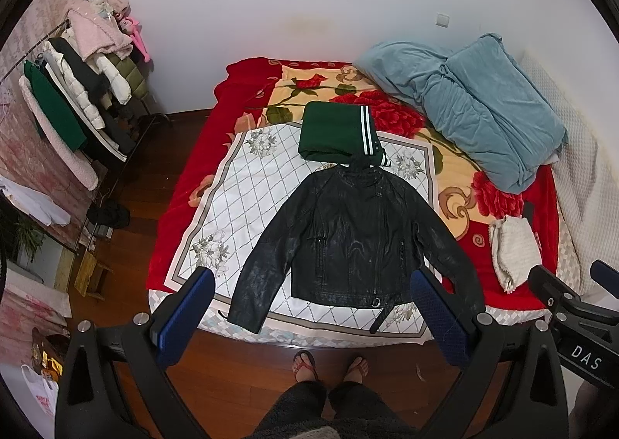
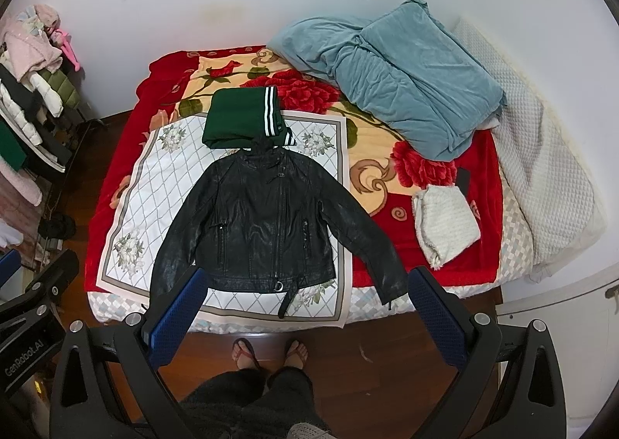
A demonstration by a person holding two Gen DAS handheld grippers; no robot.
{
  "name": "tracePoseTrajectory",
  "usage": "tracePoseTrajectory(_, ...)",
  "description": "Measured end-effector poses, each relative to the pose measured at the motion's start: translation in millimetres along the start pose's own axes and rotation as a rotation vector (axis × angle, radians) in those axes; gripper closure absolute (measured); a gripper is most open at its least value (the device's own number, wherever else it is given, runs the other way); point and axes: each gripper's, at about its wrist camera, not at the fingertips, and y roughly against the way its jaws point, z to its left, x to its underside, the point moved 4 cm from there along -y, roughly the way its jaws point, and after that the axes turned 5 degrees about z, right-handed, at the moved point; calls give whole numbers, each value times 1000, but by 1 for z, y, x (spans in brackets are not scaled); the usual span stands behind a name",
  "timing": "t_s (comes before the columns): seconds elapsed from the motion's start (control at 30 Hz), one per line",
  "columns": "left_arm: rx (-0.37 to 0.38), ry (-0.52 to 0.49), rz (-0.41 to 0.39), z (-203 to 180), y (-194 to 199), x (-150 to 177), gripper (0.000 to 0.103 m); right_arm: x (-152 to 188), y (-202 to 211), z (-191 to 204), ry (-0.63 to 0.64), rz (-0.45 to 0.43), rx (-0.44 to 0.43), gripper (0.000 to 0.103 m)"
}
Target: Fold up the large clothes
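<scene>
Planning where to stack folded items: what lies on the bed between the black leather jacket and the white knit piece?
Only bare red floral blanket separates the black leather jacket from the white knit piece; clearest in the right wrist view.

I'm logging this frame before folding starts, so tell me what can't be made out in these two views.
- Black jacket: its back and lining, hidden because it lies front up; both views.
- Green garment: its type, folded, near edge under the jacket collar.
- Left sleeve cuff: right wrist view, behind the right claw.
- Person: only legs and feet, cut off by the bottom edge.

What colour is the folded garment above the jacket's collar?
Dark green with white stripes, clearest in the right wrist view.
</scene>
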Motion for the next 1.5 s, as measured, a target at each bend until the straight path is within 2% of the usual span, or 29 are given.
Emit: tracePoseTrajectory(1.5, 2, 1, -5, -5, 9, -8, 0, -1, 2, -2, 0, -7, -2, 0)
